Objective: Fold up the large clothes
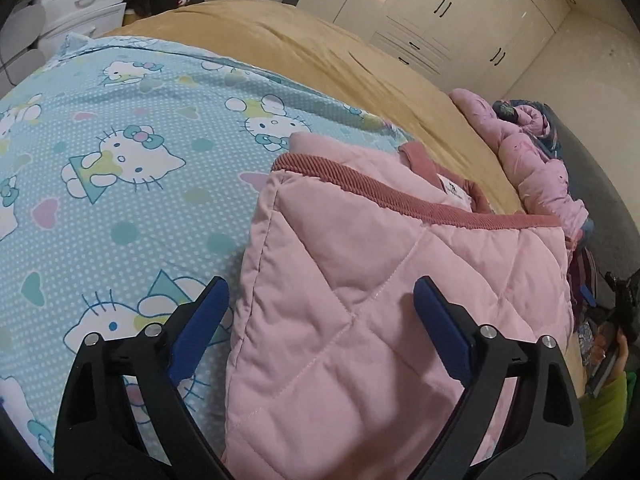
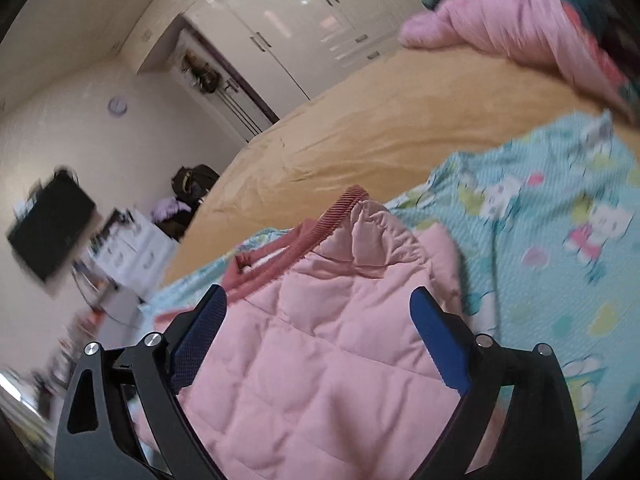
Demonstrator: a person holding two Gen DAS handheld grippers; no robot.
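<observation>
Bedroom: bed with tan bedspread (image 1: 320,48), white wardrobes (image 1: 460,4) behind. Blue cat-print sheet (image 1: 132,128) spread over it. Folded pink quilted jacket (image 1: 360,280) lies on the sheet, ribbed collar (image 1: 400,196) on the far side. Crumpled pink garment (image 1: 536,160) near the bed's edge. Left gripper (image 1: 320,312) and right gripper (image 2: 318,316) both spread wide over the jacket, gripping nothing.

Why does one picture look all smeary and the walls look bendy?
Right wrist view: the black screen on the wall and the cat-print sheet are smeared by motion, while the pink jacket nearer the middle stays fairly sharp, and the cupboards show white glare. Left wrist view: crisp, with clear stitching on the jacket. Both views: the fisheye lens bends straight edges and darkens the corners.
</observation>
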